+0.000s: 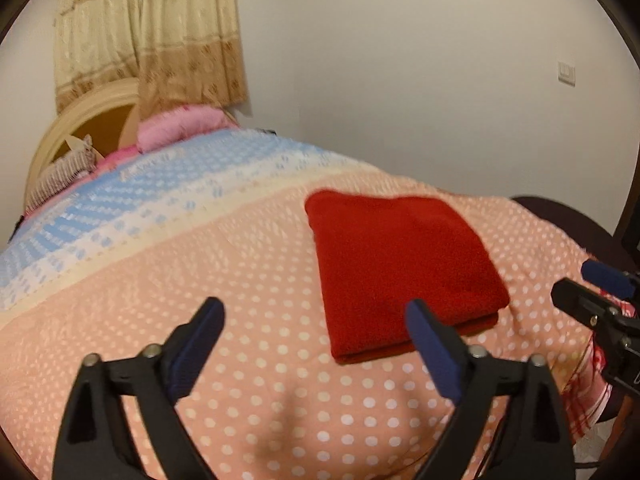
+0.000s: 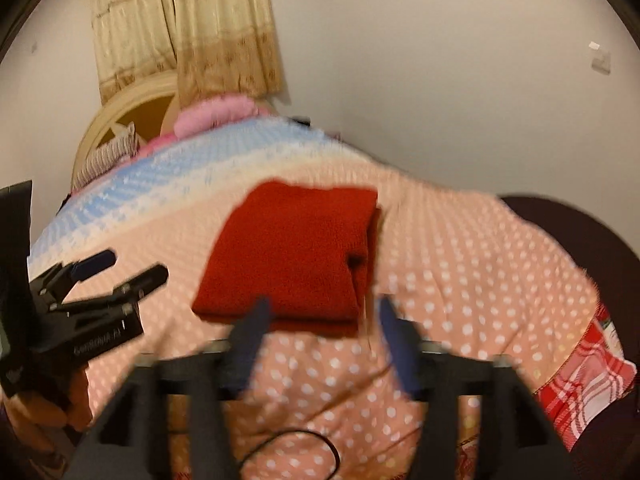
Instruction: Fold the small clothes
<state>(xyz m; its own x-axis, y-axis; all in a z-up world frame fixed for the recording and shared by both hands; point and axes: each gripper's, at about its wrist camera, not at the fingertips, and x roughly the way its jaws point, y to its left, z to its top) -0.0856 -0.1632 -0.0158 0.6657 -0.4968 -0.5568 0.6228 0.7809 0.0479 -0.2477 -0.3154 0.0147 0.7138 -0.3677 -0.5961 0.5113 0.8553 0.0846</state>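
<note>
- Left wrist view: the red garment (image 1: 404,268) lies folded into a thick rectangle on the pink dotted part of the bedspread (image 1: 240,280), nearer the bed's right side than its left and short of the blue-and-white band toward the headboard.
- From the left gripper (image 1: 314,320) the garment is ahead and to the right; its near folded edge sits just past the right-hand finger (image 1: 434,354), and that fingertip overlaps the cloth's near corner in the picture. Whether it touches I cannot tell.
- The long axis of the fold runs away from the camera, toward the headboard, slightly slanted.
- The left gripper's jaws are spread wide and there is nothing between them.
- The right gripper (image 1: 592,288) shows at the bed's right edge, beside the garment's right flank, clear of it.
- Right wrist view, blurred: the garment (image 2: 288,252) is straight ahead of the right gripper (image 2: 324,312), its near edge just beyond the fingertips, so this one is better lined up and, I judge, nearer.
- Its jaws stand moderately apart, with nothing gripped.
- A layered edge shows along the garment's right side, which suggests folding is largely done.
- The left gripper (image 2: 124,268) hangs over the spread left of the garment, apart from it.
</note>
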